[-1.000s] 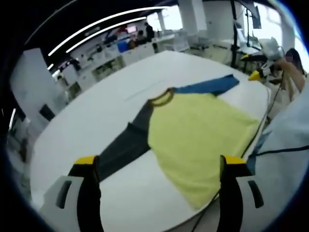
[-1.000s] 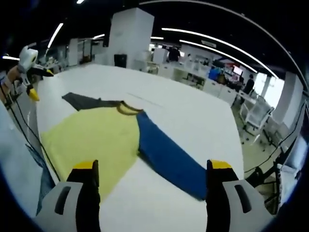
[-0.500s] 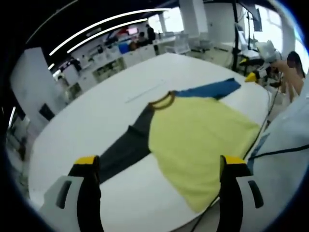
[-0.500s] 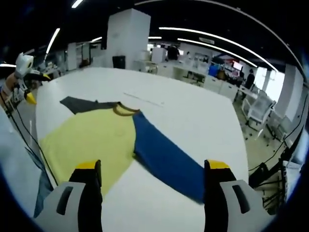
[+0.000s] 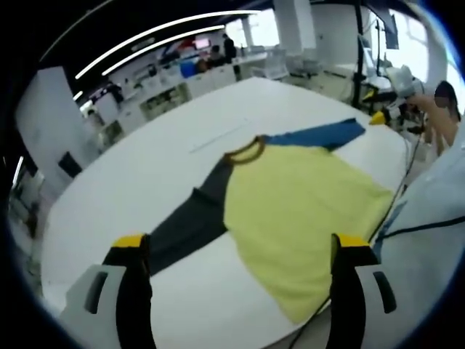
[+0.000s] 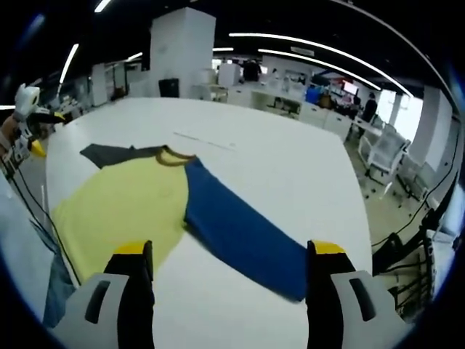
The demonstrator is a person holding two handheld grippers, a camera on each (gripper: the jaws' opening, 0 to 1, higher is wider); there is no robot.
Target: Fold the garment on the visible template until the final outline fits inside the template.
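Observation:
A yellow shirt (image 5: 301, 211) with a brown collar (image 5: 245, 150) lies flat on the white table (image 5: 145, 182). Its dark grey sleeve (image 5: 185, 225) stretches toward my left gripper (image 5: 236, 254), which hangs open above the table's near edge with nothing in it. The blue sleeve (image 5: 320, 134) points away to the far right. In the right gripper view the same shirt (image 6: 120, 207) lies left of centre and its blue sleeve (image 6: 240, 236) runs toward my right gripper (image 6: 227, 260), also open and empty. The other gripper (image 6: 25, 116) shows at the far left there.
A thin line (image 6: 203, 140) is marked on the table beyond the collar. A person's pale sleeve (image 5: 429, 240) and a black cable (image 5: 396, 189) lie along the table edge by the shirt hem. Desks, chairs and people fill the office behind.
Both views have shifted slightly as the hands moved; in the right gripper view the shirt now sits a little lower and closer. The shirt itself has not moved.

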